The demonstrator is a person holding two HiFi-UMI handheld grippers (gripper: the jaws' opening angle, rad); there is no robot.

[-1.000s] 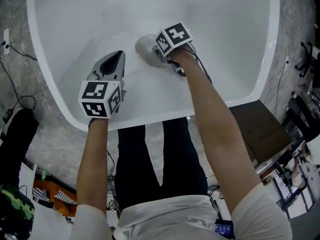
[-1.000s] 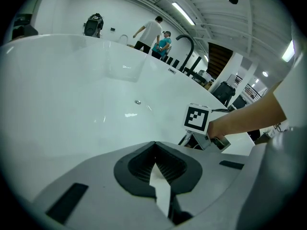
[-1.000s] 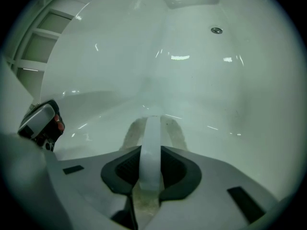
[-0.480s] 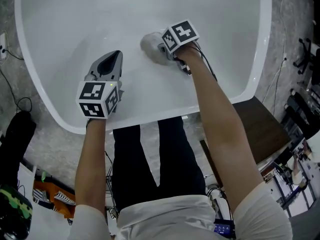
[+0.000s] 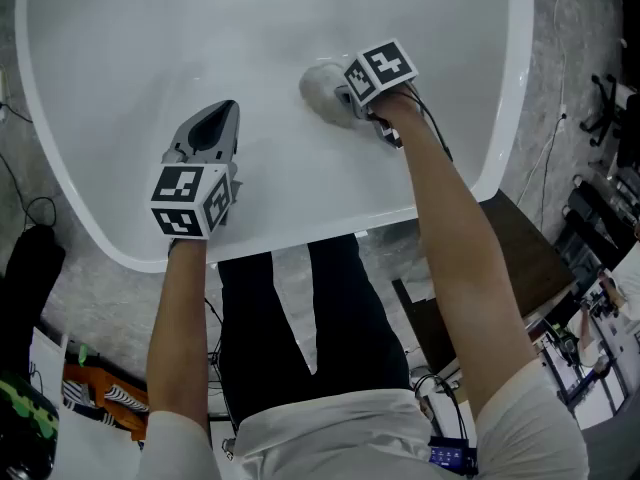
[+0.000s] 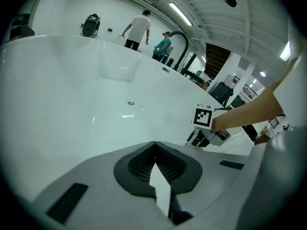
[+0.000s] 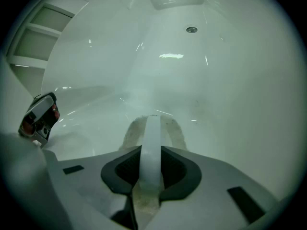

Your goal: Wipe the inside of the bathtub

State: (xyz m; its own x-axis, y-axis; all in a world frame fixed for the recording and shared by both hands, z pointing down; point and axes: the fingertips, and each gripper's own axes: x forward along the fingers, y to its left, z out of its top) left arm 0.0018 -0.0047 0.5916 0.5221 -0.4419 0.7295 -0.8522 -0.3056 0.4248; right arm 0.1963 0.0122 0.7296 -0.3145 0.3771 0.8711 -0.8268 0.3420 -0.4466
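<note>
While the right gripper (image 5: 348, 100) clamps its jaws on a grey sponge (image 5: 322, 88), that sponge is pressed against the white inside wall of the bathtub (image 5: 120, 48), right of the middle. To its left the left gripper (image 5: 218, 120) hangs above the tub's near slope, jaws drawn nearly together with nothing between them. A small round drain (image 7: 192, 29) shows on the far side.

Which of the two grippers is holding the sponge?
The right gripper: its jaws are shut on the grey sponge, which lies against the inside of the bathtub. The left gripper is shut and holds nothing.
</note>
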